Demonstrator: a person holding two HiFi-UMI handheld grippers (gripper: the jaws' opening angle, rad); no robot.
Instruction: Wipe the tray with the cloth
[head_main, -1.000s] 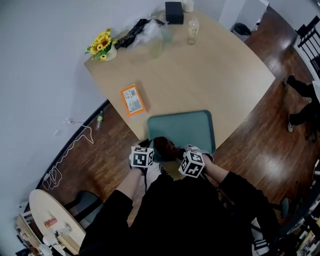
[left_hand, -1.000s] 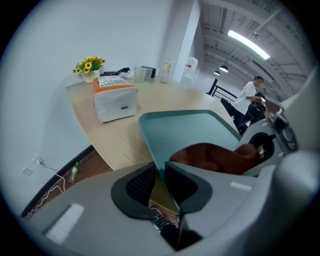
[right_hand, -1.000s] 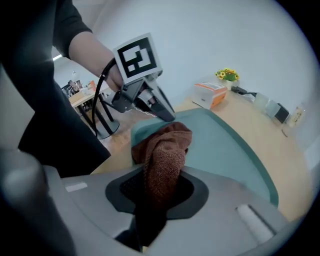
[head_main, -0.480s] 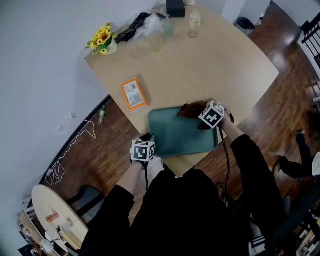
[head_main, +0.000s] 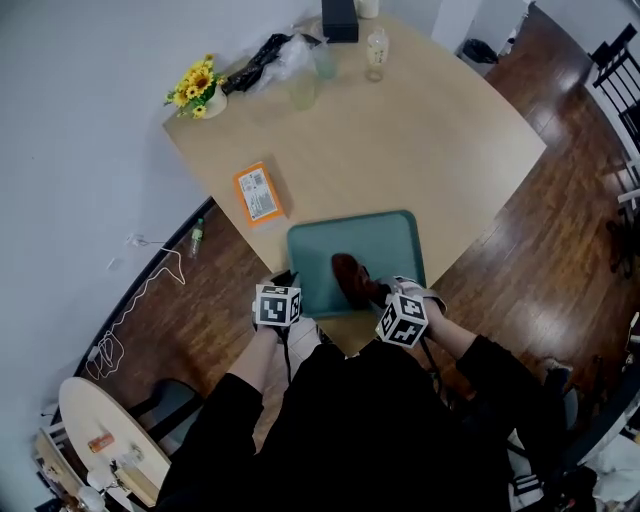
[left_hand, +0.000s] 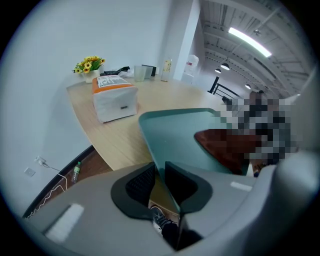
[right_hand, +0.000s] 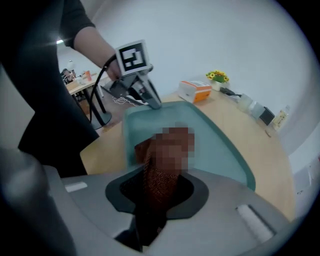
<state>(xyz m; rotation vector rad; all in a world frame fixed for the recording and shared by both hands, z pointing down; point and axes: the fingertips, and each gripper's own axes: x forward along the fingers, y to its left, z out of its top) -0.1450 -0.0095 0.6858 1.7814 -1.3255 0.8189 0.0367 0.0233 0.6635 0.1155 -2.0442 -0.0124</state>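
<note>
A teal tray (head_main: 385, 245) lies at the near edge of the wooden table (head_main: 420, 140). My left gripper (head_main: 289, 282) is shut on the tray's near left rim; in the left gripper view the thin rim (left_hand: 160, 165) runs between its jaws (left_hand: 161, 181). My right gripper (head_main: 373, 294) is shut on a dark brown cloth (head_main: 351, 277) that rests on the near middle of the tray. In the right gripper view the cloth (right_hand: 159, 175) fills the gap between the jaws and lies on the tray (right_hand: 215, 145), with the left gripper (right_hand: 151, 101) at the far corner.
An orange-topped white box (head_main: 255, 193) lies left of the tray. At the table's far end stand sunflowers in a pot (head_main: 198, 86), a black bag (head_main: 262, 60), cups (head_main: 305, 92), a bottle (head_main: 376, 48) and a black box (head_main: 339, 20). Wooden floor surrounds the table.
My right gripper swept the cloth from the tray's near edge out to its far right corner, then back to the near middle. The left gripper has kept its hold on the rim.
</note>
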